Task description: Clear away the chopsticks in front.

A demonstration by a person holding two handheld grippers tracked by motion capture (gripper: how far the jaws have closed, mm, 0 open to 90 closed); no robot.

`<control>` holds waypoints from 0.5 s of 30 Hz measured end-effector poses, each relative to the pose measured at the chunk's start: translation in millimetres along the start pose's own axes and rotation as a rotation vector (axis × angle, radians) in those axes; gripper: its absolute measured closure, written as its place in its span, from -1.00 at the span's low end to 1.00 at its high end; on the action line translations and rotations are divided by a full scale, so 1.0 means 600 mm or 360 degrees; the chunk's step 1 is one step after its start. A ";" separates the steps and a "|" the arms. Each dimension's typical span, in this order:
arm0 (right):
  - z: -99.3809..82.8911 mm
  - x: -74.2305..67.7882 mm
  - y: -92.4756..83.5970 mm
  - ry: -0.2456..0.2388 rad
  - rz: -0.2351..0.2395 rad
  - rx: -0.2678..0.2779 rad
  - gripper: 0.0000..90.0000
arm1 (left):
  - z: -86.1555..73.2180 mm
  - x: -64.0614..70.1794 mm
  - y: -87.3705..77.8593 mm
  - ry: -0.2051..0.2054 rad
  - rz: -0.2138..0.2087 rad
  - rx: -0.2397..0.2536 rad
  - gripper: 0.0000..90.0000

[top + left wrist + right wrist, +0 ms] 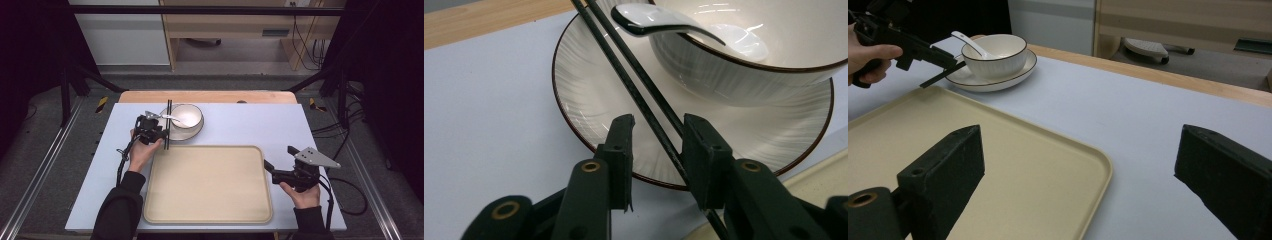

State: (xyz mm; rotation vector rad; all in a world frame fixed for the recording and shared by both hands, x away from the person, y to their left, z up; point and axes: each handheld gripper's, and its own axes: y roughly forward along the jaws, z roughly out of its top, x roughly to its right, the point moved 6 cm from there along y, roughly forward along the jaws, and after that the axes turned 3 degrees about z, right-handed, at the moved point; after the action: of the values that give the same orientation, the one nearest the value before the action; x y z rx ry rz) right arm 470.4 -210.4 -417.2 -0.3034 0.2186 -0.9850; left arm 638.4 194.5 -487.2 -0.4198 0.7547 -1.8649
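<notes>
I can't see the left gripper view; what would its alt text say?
Two black gripper jaws straddle a pair of thin black chopsticks lying across a white ribbed plate with a dark rim. On the plate stands a matching white bowl with a white ceramic spoon in it.

Bowl (187,115) on plate (193,133), behind tray (207,184).

You see two thin black chopsticks (644,95) lying side by side, slanted across the white plate's (589,95) left rim.
</notes>
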 end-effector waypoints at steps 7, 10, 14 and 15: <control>0.001 0.000 -0.001 0.0004 0.0001 0.0003 -0.87 | -0.003 0.004 0.000 0.0004 0.0007 -0.0012 0.73; 0.001 0.000 -0.002 -0.0001 0.0001 0.0004 -0.87 | -0.003 0.003 -0.003 0.0010 0.0013 -0.0006 0.79; 0.001 -0.001 -0.001 -0.0001 0.0001 0.0003 -0.87 | -0.002 0.002 -0.003 0.0014 0.0026 -0.0007 0.77; 0.001 -0.001 -0.001 -0.0001 0.0001 0.0003 -0.87 | 0.000 0.000 -0.002 0.0009 0.0032 -0.0001 0.77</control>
State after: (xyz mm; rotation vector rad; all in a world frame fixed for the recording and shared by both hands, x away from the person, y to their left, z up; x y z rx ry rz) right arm 469.7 -210.4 -416.4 -0.3019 0.2174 -0.9845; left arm 637.1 194.7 -486.4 -0.4061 0.7608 -1.8475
